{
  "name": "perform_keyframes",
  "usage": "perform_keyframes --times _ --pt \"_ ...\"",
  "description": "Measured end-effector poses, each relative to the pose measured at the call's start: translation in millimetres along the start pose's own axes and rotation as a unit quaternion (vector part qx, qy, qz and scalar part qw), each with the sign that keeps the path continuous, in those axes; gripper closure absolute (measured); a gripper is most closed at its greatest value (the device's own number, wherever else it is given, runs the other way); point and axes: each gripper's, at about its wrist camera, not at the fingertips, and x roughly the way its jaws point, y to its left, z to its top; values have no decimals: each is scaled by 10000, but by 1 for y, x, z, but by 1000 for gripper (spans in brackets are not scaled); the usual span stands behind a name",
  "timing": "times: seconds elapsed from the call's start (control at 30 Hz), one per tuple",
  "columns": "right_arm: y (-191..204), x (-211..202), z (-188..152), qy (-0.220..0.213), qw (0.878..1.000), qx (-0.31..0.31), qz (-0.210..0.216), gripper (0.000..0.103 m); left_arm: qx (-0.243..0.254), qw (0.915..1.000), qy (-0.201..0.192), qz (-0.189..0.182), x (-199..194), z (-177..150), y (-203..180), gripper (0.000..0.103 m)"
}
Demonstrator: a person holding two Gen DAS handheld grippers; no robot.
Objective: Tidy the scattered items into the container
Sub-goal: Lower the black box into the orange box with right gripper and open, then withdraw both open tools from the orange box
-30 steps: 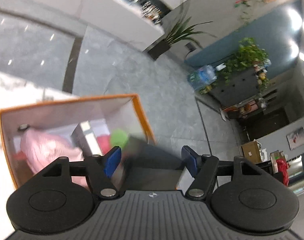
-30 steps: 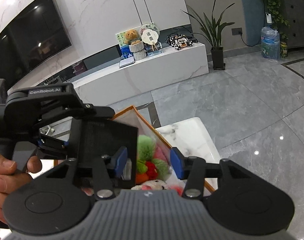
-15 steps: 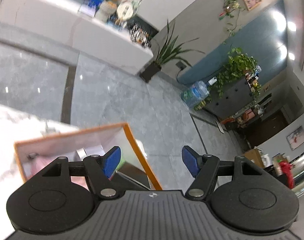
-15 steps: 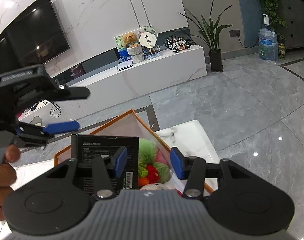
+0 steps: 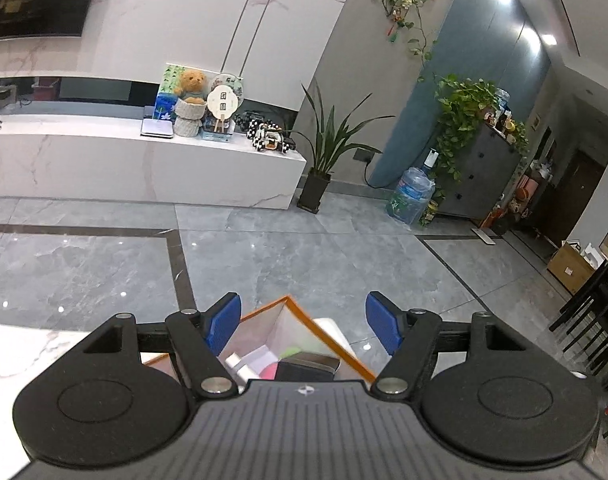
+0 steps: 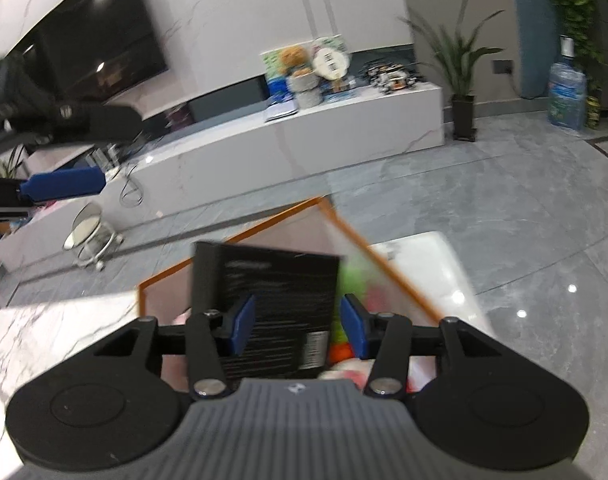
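Above one orange-rimmed container (image 6: 346,220), one black box (image 6: 271,280) between right gripper's (image 6: 297,326) parted pads

box (image 6: 231,248): orange rim, pale translucent pinkish walls
card (image 6: 275,300): black, faint grey print, white barcode patch at its lower right
plush (image 6: 354,278): lime green, blurred, with red and orange below it
table (image 6: 43,336): white marble with thin grey veins
right gripper (image 6: 297,322): black body, ribbed grey top, blue pads
left gripper (image 5: 301,322): black body, ribbed dark grey top, blue pads
floor (image 5: 304,248): glossy grey stone tiles with a dark inlaid stripe
cabinet (image 5: 143,168): white marble, faint veins
bear (image 5: 189,84): tan, in a grey-white knit basket
bottle (image 5: 412,196): clear blue with a green label
TV (image 6: 99,56): black
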Motion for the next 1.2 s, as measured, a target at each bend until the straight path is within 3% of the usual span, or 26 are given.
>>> perform_keyframes --times 0.17,0.43,0.63,0.8,0.9,1.03,1.2 --pt "28 10 1 71 9993 -193 318 56 -45 9998 112 167 -9 -14 10 21" --pt "17 -18 11 -117 9997 205 -116 56 339 9981 281 428 -39 -32 10 21" --pt "41 -42 10 -309 9994 50 -168 53 263 9990 193 321 -75 -33 12 21" --pt "65 -69 11 -526 9982 -109 -251 47 481 9984 -4 300 -114 -35 10 18" --pt "75 -86 10 -782 9956 7 -517 36 530 9985 -11 101 -131 -41 10 16" --pt "85 -107 3 -1037 9907 219 -848 32 593 9981 -134 -71 -145 -57 12 15" --pt "107 -123 -17 -999 9835 -386 -1460 21 251 9995 -160 -54 -136 -79 30 15"
